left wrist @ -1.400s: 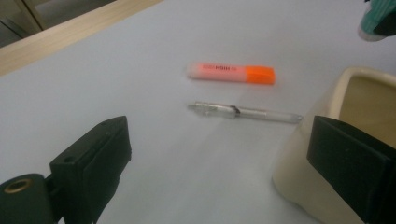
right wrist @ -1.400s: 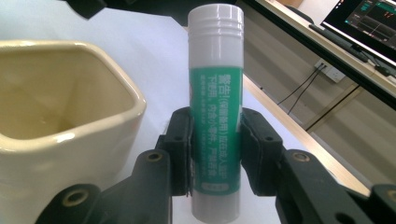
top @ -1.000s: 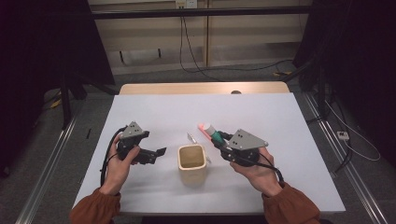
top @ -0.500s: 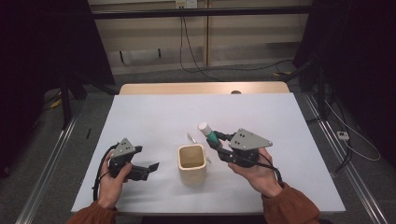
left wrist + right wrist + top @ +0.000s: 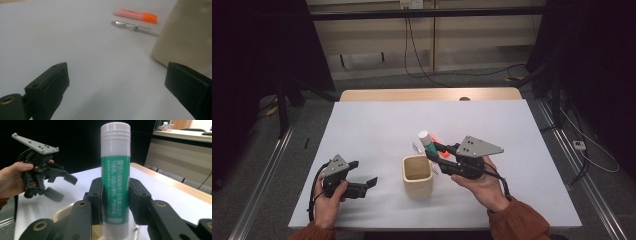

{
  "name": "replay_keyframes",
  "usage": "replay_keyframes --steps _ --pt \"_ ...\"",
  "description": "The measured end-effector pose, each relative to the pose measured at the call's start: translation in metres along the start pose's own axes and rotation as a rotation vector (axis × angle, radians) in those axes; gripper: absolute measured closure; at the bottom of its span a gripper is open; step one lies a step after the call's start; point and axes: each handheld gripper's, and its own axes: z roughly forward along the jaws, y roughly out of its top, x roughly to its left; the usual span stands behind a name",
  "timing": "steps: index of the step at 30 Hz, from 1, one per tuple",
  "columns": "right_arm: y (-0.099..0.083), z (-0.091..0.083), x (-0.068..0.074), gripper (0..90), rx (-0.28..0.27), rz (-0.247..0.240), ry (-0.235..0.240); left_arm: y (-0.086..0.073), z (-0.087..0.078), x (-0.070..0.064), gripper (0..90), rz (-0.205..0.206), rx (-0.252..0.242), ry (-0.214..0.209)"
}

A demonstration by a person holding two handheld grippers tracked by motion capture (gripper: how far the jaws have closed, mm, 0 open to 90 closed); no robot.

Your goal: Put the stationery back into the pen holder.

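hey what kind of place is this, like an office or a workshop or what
Most likely a lab set up for recording handling tasks. A bare white table stands between dark curtains, cables trail over the floor behind it, and a person holds a left gripper and a right gripper, the latter clamping a glue stick above a beige cup.

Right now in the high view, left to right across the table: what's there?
Left gripper → beige cup → glue stick clamped upright in the right gripper → the hand holding that gripper.
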Motion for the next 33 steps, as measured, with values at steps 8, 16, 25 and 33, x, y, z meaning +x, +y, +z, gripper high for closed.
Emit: replay_keyframes --steps 8,16,25,33 --pt "-0.007 0.010 0.010 66.6 -0.018 -0.001 0.038 -0.004 -0.003 0.000 4.9 -0.002 -0.013 0.015" --pt "-0.017 0.019 0.012 66.6 0.001 0.055 0.066 -0.006 0.000 0.002 4.8 0.001 -0.007 0.027" --pt "-0.030 0.026 0.015 66.4 0.034 0.066 0.082 -0.006 0.000 0.004 4.8 -0.014 -0.006 0.024" --pt "-0.035 0.027 0.015 62.7 0.062 0.054 0.081 -0.006 -0.002 0.004 4.8 -0.018 -0.023 0.025"
